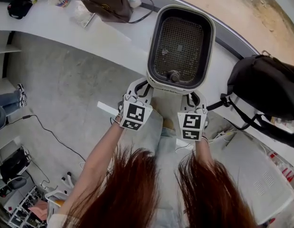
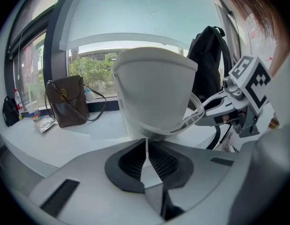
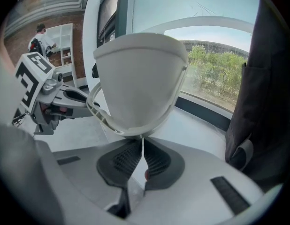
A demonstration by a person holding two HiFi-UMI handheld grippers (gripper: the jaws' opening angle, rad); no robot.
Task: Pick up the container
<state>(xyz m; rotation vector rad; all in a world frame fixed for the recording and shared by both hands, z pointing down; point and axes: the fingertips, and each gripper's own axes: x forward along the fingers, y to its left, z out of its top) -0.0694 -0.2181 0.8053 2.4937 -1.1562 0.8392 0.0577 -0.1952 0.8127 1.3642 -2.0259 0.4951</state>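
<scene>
Container (image 1: 153, 46) looks like a rigid cream plastic tub with a metal mesh basket (image 1: 180, 44) sitting inside it. I'd guess it's stiff and not fragile, bulky more than heavy, though the basket probably adds some weight. Those tapered sides look smooth and glossy, so squeezing the body would likely just slip. The thin lip around the top is the obvious place to grab, and that's exactly where it's being held.

It sits at the near edge of the white counter (image 1: 66, 32) by the window, right in front of the person, with a brown handbag (image 1: 111, 6) off to the left and a black backpack (image 1: 270, 87) to the right. I can't tell if the bottom is off the counter or resting on it.

Left gripper (image 1: 144, 87) is clamped onto the lip at the near left corner. In its own view the jaws are pinched almost together with just a sliver of white rim between the ribbed pads (image 2: 133, 161). Right gripper (image 1: 195, 97) has the same kind of pinch on the near right corner.

Pose-wise, both arms reach forward and down, roughly parallel. The grippers sit side by side with their marker cubes facing up and the jaws pointing away from the body.

Since both grips are on the near side, my guess is the far end will want to dip, so a level, even lift matters.
</scene>
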